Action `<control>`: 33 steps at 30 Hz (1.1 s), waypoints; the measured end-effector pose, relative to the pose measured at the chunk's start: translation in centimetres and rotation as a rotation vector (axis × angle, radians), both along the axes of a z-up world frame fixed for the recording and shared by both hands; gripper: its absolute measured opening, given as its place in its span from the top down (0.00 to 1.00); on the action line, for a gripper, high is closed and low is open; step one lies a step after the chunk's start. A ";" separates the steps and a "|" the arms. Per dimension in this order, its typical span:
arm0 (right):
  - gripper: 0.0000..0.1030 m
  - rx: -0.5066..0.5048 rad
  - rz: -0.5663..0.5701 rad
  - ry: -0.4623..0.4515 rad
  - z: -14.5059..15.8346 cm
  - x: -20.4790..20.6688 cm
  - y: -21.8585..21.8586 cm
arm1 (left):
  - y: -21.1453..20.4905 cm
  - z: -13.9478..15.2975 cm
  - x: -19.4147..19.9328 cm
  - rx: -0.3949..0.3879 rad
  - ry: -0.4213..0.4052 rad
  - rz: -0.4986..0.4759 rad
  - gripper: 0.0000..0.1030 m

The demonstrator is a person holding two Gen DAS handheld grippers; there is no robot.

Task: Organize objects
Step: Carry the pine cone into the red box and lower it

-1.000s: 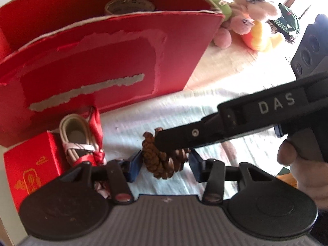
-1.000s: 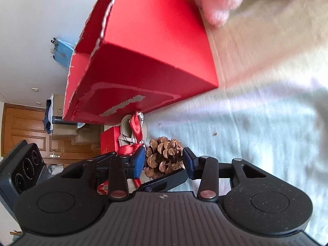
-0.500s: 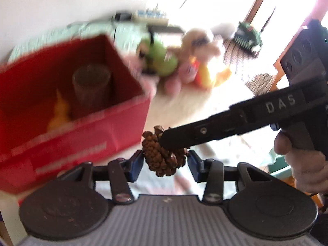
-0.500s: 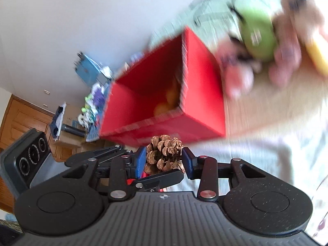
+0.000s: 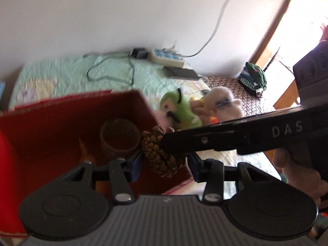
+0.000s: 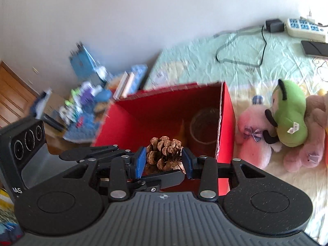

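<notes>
Pinecone (image 6: 165,155) clamped between both grippers' jaws, above red box (image 6: 225,127).

Each camera sits just behind its own tongs and looks forward and steeply down along them. The left wrist view sees the red box (image 5: 78,123) at 10 o'clock, very near. The right wrist view has that box (image 6: 168,123) at 12 o'clock, close. Both share the pine cone (image 5: 160,153) (image 6: 164,153), the box, the green plush toy (image 5: 180,112) (image 6: 291,112) and the bed (image 5: 61,78) (image 6: 246,61).
</notes>
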State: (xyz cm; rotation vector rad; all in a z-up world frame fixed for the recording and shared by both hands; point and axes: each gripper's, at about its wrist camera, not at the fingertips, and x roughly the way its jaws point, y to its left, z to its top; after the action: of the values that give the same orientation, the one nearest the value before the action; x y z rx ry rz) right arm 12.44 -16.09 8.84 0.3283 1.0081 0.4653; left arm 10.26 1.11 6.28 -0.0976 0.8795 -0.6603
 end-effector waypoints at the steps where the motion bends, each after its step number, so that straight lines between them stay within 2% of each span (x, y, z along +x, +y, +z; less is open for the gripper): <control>1: 0.60 -0.026 0.006 0.013 -0.5 0.5 0.5 | 0.3 -0.8 0.6 -0.006 0.025 0.008 0.56; 7: 0.60 -0.169 0.052 0.063 -2.5 1.2 3.0 | 1.3 -4.2 2.0 -0.030 0.114 0.032 0.57; 11: 0.60 -0.219 0.047 0.097 -3.2 1.7 3.7 | 1.1 -5.4 2.5 -0.001 0.144 0.010 0.57; 15: 0.60 -0.272 0.020 0.114 -3.8 2.0 4.0 | 1.3 -6.3 3.1 -0.010 0.176 -0.006 0.57; 24: 0.60 -0.324 -0.003 0.103 -4.1 1.9 4.8 | 0.7 -7.5 3.9 0.028 0.210 -0.033 0.57; 33: 0.59 -0.295 -0.061 0.072 -4.1 1.5 4.5 | 0.9 -7.8 3.9 0.081 0.201 -0.015 0.56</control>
State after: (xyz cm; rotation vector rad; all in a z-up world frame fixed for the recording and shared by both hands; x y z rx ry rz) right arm 13.98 -11.58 4.74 0.1118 1.1167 0.2459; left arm 14.17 2.03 -1.54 -0.0862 1.1005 -0.6351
